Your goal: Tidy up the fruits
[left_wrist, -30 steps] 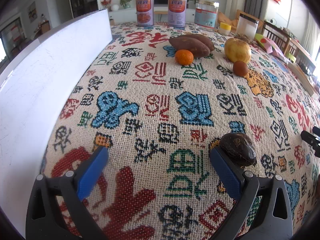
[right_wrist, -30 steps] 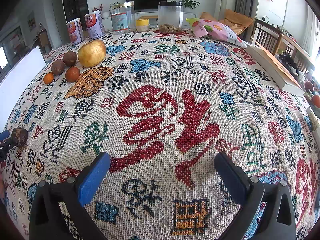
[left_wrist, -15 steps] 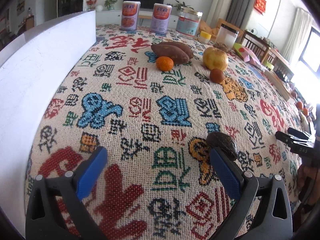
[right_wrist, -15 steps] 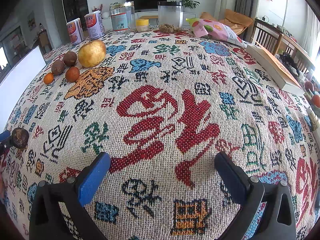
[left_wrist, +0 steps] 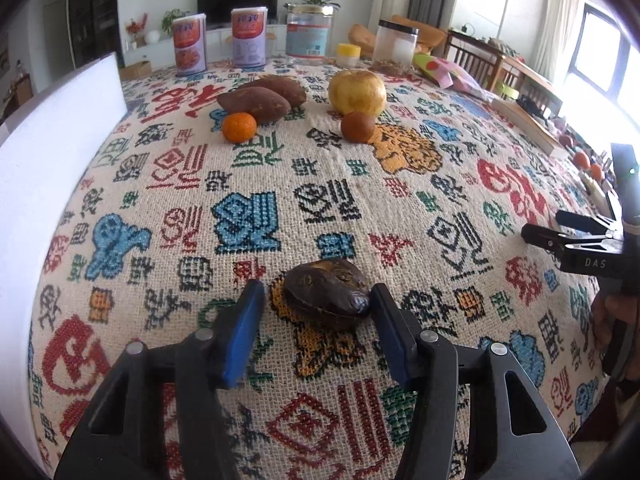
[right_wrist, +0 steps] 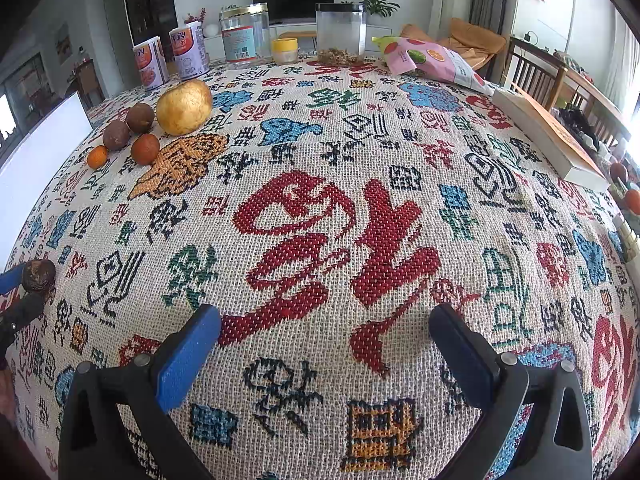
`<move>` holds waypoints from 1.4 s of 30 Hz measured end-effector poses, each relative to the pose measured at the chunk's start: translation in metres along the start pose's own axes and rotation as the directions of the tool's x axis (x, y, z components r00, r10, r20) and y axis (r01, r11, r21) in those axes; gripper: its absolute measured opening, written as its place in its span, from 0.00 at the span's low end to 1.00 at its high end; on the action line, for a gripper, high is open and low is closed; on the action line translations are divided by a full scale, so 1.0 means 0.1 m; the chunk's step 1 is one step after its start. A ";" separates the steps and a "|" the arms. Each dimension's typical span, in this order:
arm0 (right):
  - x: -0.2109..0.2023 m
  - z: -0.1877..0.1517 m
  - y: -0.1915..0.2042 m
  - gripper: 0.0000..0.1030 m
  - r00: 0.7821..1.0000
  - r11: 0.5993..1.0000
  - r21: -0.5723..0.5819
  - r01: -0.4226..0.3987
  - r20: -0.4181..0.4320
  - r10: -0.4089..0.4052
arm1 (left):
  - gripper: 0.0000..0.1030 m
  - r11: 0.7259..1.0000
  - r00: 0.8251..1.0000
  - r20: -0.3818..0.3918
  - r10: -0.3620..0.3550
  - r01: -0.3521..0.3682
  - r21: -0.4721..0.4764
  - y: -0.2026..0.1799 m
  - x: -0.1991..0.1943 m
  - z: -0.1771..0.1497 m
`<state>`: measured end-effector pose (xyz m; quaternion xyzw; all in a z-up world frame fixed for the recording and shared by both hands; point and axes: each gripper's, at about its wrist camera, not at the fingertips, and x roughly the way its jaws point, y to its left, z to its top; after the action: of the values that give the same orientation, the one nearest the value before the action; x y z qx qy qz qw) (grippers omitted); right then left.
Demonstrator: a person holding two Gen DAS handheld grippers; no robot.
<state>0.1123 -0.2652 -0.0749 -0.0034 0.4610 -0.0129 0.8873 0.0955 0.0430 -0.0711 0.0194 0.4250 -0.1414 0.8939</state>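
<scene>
A dark, wrinkled fruit (left_wrist: 326, 286) lies on the patterned tablecloth (left_wrist: 280, 184). It sits between the blue fingers of my left gripper (left_wrist: 317, 294), whose jaws are closing. The right finger touches the fruit; a gap remains at the left finger. Farther back lie two sweet potatoes (left_wrist: 260, 100), a tangerine (left_wrist: 239, 127), a large yellow fruit (left_wrist: 357, 92) and a brown round fruit (left_wrist: 357, 127). My right gripper (right_wrist: 324, 314) stands open over the cloth with nothing between its fingers. In its view the dark fruit (right_wrist: 38, 276) shows at the far left edge.
A white board (left_wrist: 48, 160) stands along the table's left side. Two cans (left_wrist: 190, 46), jars (left_wrist: 309, 36) and a snack bag (right_wrist: 432, 60) line the far edge. A book (right_wrist: 552, 136) lies at the right.
My left gripper has shifted right, so the dark fruit now lies between its fingers rather than beyond the right one, and its jaws have narrowed a lot. The right gripper has not moved.
</scene>
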 end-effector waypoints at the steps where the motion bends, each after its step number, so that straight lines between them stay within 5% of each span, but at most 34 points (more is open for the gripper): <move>1: 0.00 0.00 0.00 1.00 1.000 1.000 0.000 0.000 0.000 0.000 | 0.42 1.000 1.000 0.001 -0.014 0.014 -0.011 0.03 -0.01 0.02; 3: 0.00 0.00 0.00 1.00 1.000 1.000 0.000 0.000 0.000 0.000 | 0.42 0.998 0.999 -0.003 -0.035 0.035 -0.045 0.13 0.00 0.09; 8: 0.00 0.00 0.00 1.00 1.000 1.000 0.000 0.000 0.000 0.000 | 0.43 0.994 0.998 0.015 0.066 -0.064 -0.089 0.41 0.07 0.22; 11: 0.00 0.00 0.00 1.00 1.000 1.000 0.000 -0.001 0.000 0.001 | 0.58 0.992 0.997 0.010 0.073 -0.072 -0.106 0.49 0.06 0.13; 12: 0.00 0.00 0.00 1.00 1.000 1.000 0.000 -0.001 0.000 0.001 | 0.81 0.990 0.996 -0.002 0.091 -0.091 -0.106 0.49 0.05 0.10; 14: 0.00 0.00 0.00 1.00 1.000 1.000 0.000 -0.001 0.001 0.001 | 0.93 0.985 0.990 -0.004 0.138 -0.138 -0.108 0.49 0.02 0.06; 18: 0.00 0.00 0.00 1.00 1.000 1.000 0.000 -0.001 0.001 0.001 | 0.96 0.982 0.985 -0.061 0.164 -0.169 -0.081 0.46 0.12 0.06; 39: -0.02 -0.01 0.01 1.00 1.000 1.000 0.014 0.001 -0.005 0.000 | 0.99 0.981 0.983 -0.062 0.172 -0.177 -0.085 0.45 0.14 0.06; 42: -0.07 0.11 0.22 0.90 0.990 0.990 0.013 -0.140 0.005 0.140 | 0.99 0.981 0.983 -0.063 0.171 -0.176 -0.087 0.46 0.14 0.07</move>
<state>0.1178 -0.2430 -0.0637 0.0346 0.4583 0.0462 0.8869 0.1217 0.0828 -0.0815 0.0189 0.4521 -0.0425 0.8907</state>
